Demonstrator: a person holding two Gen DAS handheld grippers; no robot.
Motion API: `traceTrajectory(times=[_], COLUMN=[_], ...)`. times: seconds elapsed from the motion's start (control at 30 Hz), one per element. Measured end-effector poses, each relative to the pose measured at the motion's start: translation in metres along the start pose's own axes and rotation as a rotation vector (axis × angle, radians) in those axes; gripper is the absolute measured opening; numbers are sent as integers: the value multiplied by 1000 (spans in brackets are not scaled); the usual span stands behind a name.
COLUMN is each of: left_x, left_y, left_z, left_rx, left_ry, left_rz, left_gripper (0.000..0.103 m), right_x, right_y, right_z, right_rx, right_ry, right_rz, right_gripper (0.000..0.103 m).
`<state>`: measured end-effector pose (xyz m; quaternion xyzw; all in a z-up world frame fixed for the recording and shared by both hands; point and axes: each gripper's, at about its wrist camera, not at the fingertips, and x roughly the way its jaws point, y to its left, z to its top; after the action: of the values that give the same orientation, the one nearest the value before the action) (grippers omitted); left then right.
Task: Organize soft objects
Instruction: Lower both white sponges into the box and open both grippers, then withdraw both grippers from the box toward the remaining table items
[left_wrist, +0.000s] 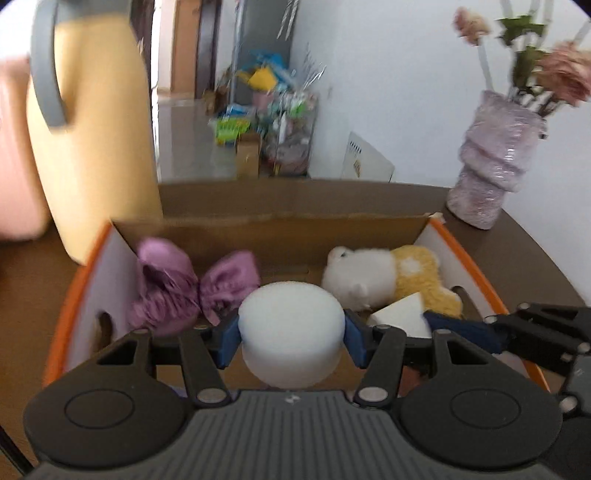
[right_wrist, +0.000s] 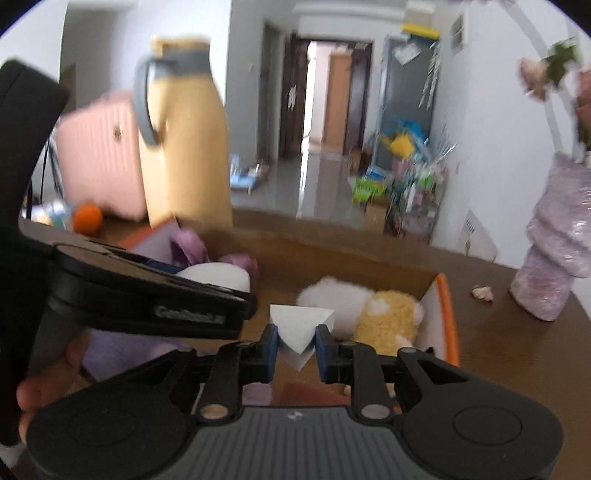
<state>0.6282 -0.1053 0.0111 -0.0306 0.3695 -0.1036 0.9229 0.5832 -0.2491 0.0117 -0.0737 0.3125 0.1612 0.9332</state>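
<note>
Two sponges (left_wrist: 291, 325), two plush toys (left_wrist: 360, 278)

Between my left claw's (left_wrist: 291, 334) blue pads I see a matt white foam puck (left_wrist: 290, 328), finely porous. Beyond it lies glossy purple satin cloth (left_wrist: 177, 291), fluffy plush (left_wrist: 391, 280), and raw brown cardboard box wall (left_wrist: 273, 236).

The left gripper (left_wrist: 291, 334) is clamped half-wide on something; the right gripper (right_wrist: 295, 349) is pinched narrowly, both pitched downward, side by side.
</note>
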Motion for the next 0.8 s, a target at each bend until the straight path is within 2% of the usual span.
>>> traceTrajectory(times=[0.07,0.13,0.23,0.3,0.33,0.5,0.57,0.67,0.8], left_x=[11,17,13,3,-4,-68,-99,-150,-211], left_y=[3,2,0,4,3,11,15,24,44], left_z=[-2,-3,-1,1,3,8,6,-6,-40], left_rx=[-28,-36,-37,-47,-52,-11,15,49,109], left_ry=[21,43,44,28,15,-82,-124,-196,-294], left_rz=[2,-10,-35,-52,-56,-26,4,70,183], left_gripper=[59,65,72,86,86,86,86,89,94], right_x=[20,30,30,19,14,-42,-69,-115,-165], right_y=[2,4,0,-3,-5,-15,-15,-8,3], right_z=[0,1,-1,-1,1,13,16,15,3], right_rx=[-35,-41,-26,-23,-21,-2,-3,-44,-69], right_ry=[47,72,65,43,35,-39,-67,-111,-164], right_rz=[-4,-11,-48,-61,-58,-93,-103,-111,-135], right_gripper=[24,27,38,45,46,50,58,67,76])
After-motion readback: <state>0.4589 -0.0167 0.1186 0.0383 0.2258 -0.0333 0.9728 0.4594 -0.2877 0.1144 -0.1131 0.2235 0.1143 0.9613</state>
